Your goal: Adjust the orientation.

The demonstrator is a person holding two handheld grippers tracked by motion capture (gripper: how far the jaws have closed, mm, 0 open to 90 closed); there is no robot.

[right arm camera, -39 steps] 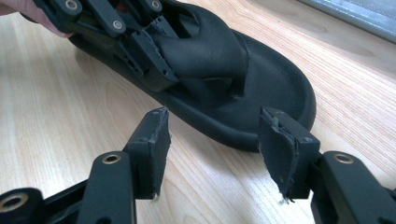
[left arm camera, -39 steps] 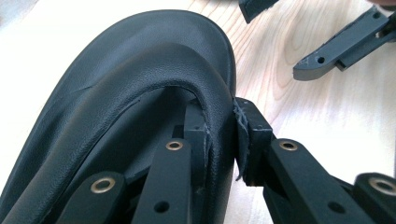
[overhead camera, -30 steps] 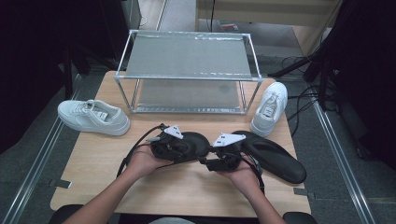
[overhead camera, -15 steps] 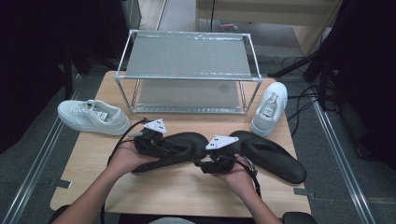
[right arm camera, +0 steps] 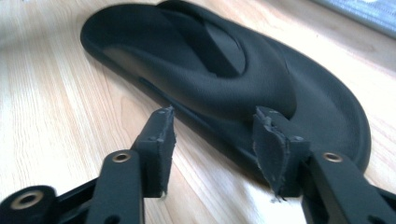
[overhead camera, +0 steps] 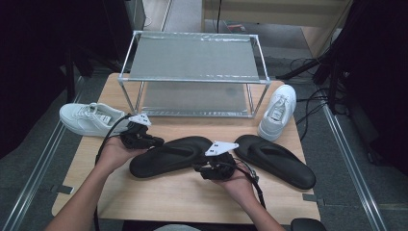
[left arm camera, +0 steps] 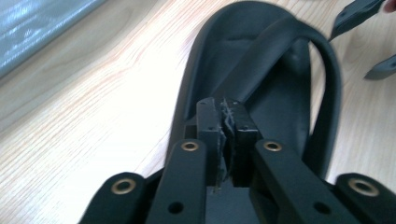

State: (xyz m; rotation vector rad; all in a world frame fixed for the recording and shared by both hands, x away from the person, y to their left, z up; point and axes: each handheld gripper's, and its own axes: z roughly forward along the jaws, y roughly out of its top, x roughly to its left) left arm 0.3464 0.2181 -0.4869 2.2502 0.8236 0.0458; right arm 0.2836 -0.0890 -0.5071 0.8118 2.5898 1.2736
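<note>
Pinching the near flip-flop [overhead camera: 168, 155], left gripper [left arm camera: 226, 135] lies low, wrist level.

Taking the rack [overhead camera: 192, 72] as the landmark: it sits at the back middle of the table [overhead camera: 159, 202]. One sneaker [overhead camera: 91, 119] lies off its left front corner, the other sneaker [overhead camera: 277, 111] just off its right front corner. In front of the rack lie two sandals, the left sandal [overhead camera: 168, 156] about centre, the right sandal [overhead camera: 281, 161] further right, both well clear of it
</note>
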